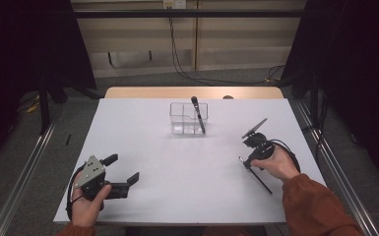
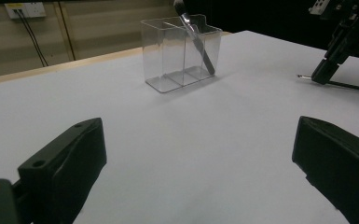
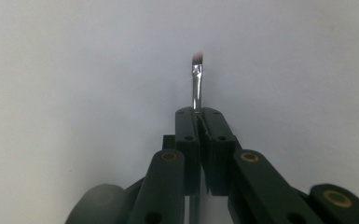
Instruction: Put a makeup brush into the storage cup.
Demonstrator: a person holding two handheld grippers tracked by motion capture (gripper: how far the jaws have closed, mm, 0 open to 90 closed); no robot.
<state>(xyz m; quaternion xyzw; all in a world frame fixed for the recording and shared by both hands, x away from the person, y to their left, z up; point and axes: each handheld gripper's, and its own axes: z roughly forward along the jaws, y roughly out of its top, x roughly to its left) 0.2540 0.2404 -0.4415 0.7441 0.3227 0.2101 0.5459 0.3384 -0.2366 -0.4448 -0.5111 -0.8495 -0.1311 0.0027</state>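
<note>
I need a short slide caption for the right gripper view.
Right gripper shut on a thin brush, bristle tip pointing away over the white table.

Wide bare stretch across the table [image 1: 187, 167] between both near corners; toward the far edge, only the clear organiser [image 1: 189, 118] (tall brush [image 1: 197, 114] leaning inside) blocking passage.

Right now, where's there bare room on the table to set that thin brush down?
Bare: the white table between the left gripper and the right gripper, and left of the clear organizer. Crowded: the right edge, where the brush lies.
</note>
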